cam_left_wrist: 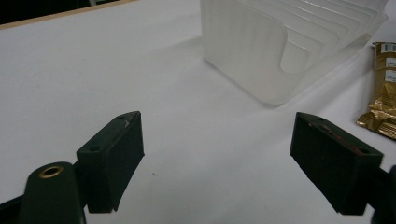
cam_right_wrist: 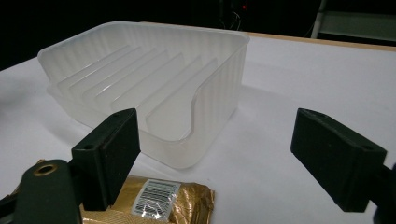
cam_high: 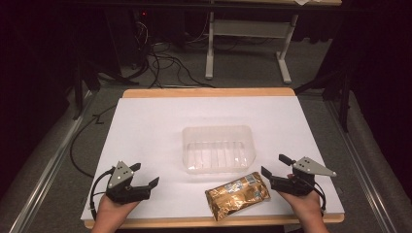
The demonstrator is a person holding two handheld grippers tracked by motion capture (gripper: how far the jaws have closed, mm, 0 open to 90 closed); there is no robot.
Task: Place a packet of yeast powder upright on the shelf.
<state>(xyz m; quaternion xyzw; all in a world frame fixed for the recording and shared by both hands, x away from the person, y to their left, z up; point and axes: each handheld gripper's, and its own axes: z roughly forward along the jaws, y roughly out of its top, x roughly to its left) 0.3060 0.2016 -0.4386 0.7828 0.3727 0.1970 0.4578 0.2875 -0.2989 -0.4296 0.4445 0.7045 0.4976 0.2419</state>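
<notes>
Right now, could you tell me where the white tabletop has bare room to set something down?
The far strip behind the translucent ribbed plastic tray and both flanks beside it are bare. It is crowded near the front edge: the gold foil packet lies beside the tray, close to the right hand-held gripper.

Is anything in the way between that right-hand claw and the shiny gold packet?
Nothing visible is. The right gripper has its jaws open just right of the gold packet, with only bare white table surface between them. The clear plastic tray sits beyond the packet, not in the path.
</notes>
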